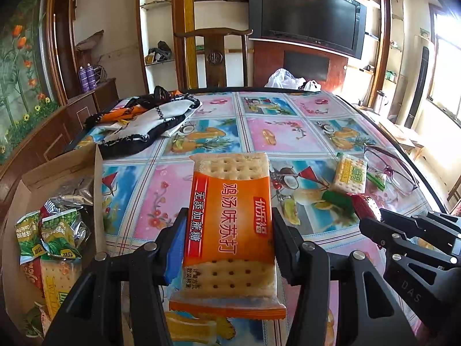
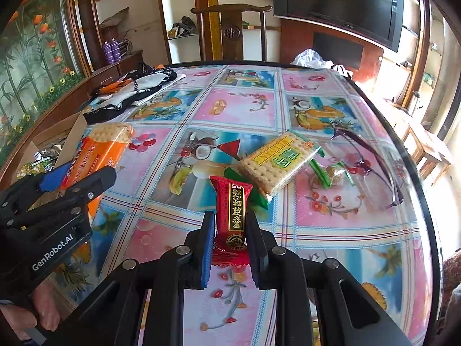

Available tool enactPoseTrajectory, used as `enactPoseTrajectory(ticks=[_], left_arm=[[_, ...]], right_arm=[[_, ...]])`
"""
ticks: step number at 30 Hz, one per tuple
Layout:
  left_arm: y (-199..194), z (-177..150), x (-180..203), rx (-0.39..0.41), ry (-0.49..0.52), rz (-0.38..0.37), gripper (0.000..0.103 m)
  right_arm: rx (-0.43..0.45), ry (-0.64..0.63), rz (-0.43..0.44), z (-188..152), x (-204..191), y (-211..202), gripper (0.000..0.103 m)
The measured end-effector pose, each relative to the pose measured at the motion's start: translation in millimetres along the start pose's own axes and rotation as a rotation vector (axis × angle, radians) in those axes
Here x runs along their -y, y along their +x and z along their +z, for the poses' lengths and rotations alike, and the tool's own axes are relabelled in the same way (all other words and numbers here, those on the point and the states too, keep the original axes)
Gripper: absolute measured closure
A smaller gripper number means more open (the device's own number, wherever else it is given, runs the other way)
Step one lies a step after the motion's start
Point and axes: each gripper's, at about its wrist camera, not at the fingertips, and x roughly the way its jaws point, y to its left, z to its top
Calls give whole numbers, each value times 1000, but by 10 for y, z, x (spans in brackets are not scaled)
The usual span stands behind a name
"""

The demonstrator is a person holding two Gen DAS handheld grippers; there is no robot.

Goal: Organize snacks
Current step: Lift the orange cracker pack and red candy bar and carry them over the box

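My left gripper (image 1: 229,225) is shut on an orange soda cracker pack (image 1: 230,225) and holds it above the table; the pack also shows in the right wrist view (image 2: 98,152). My right gripper (image 2: 230,225) is shut on a small red snack packet (image 2: 232,216), also seen at the right of the left wrist view (image 1: 364,204). A green-and-yellow cracker pack (image 2: 276,160) lies on the table just beyond it, with a small green packet (image 2: 331,173) to its right. A cardboard box (image 1: 43,178) with several snack packs stands at the left.
The table has a colourful fruit-print cloth (image 2: 239,106). Purple glasses (image 2: 371,164) lie at the right. A black, white and orange scarf (image 1: 144,121) lies at the back left. A wooden chair (image 1: 214,57) and white plastic bags (image 1: 283,79) are behind the table.
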Motion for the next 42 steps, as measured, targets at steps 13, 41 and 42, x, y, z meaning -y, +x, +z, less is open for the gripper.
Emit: enactPoseTrajectory(ticks=[13,41,42], left_arm=[[-151,19,11,78,12,26,51],[-289,61,-39,116,1,26,51],[-289,61,-38,117,0,28,51]], right_arm=[[43,-25,-56,4,-35,-77,81],[96,-70,-108,10,-116,-159,81],[96,-71,-107,10,-117,-158,81]])
